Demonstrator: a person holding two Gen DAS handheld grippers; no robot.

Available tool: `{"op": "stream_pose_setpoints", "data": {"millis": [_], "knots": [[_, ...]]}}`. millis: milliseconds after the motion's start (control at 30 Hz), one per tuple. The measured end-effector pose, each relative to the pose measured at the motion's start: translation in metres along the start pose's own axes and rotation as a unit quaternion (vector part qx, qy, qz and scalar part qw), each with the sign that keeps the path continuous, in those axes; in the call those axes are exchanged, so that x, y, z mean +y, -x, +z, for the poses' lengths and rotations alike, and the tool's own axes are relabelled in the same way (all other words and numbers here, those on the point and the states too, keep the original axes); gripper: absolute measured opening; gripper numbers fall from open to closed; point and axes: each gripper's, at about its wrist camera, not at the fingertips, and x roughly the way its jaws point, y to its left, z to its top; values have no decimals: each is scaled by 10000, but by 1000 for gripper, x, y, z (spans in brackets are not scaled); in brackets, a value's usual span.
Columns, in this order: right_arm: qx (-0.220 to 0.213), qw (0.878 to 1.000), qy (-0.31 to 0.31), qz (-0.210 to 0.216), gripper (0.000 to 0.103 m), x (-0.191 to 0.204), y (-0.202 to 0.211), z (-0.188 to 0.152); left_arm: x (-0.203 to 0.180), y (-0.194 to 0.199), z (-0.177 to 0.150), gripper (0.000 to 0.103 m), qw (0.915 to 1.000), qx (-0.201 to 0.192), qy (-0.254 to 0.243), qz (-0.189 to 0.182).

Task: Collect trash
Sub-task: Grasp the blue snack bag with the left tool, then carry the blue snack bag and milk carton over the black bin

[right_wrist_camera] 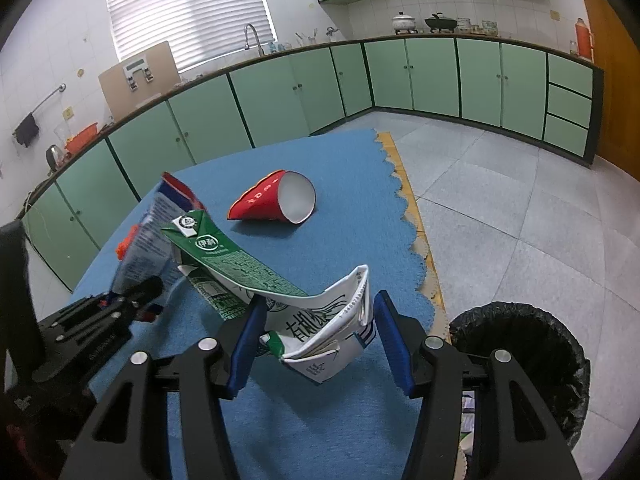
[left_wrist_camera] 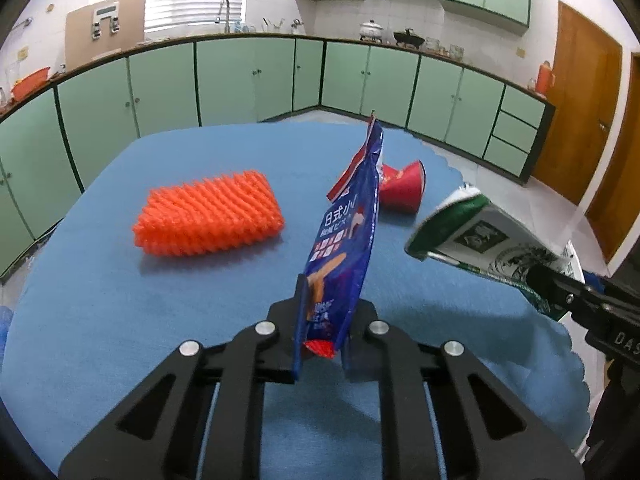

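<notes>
- While both grippers hang above the blue mat (left_wrist_camera: pixel 120 300), each one has a piece of trash between its fingers.
- Left gripper (left_wrist_camera: pixel 322 320): its jaws are nearly together, pinching the lower end of a blue snack bag (left_wrist_camera: pixel 344 240). The bag stands up from the jaws, leaning to the right, its torn red-edged top highest.
- Right gripper (right_wrist_camera: pixel 316 340): its blue-padded jaws stand partly apart with a crushed green-and-white milk carton (right_wrist_camera: pixel 240 264) clamped between them. The pads press the carton's white end; its green end juts forward and left, clear of the mat.
- From the right wrist view the snack bag shows just left of the carton, close behind it; whether they touch I cannot tell.
- A red paper cup (right_wrist_camera: pixel 276 204) lies on its side on the mat, beyond both held items, its white mouth turned toward the mat's right edge.
- An orange spiky block (left_wrist_camera: pixel 208 216) rests on the mat, left of the bag and well apart from the cup.
- A bin (right_wrist_camera: pixel 560 360) lined with a black bag stands on the tiled floor, just off the mat's near right corner, below and to the right of the right gripper.
- Green cabinets (left_wrist_camera: pixel 240 76) line the walls behind.
</notes>
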Motion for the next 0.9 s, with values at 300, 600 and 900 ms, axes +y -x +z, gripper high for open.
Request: {"op": "stream_pose_setpoints", "data": {"millis": [300, 600, 900], "knots": [[-257, 9996, -13, -128, 55, -4, 21, 8, -19, 17, 2, 12, 9997, -117, -159, -151], [-469, 9984, -65, -320, 55, -18, 50, 12, -55, 32, 8, 12, 9982, -265, -324, -430], [-705, 9945, -280, -717, 55, -54, 88, 11, -107, 36, 9, 12, 9939, -291, -612, -870]]}}
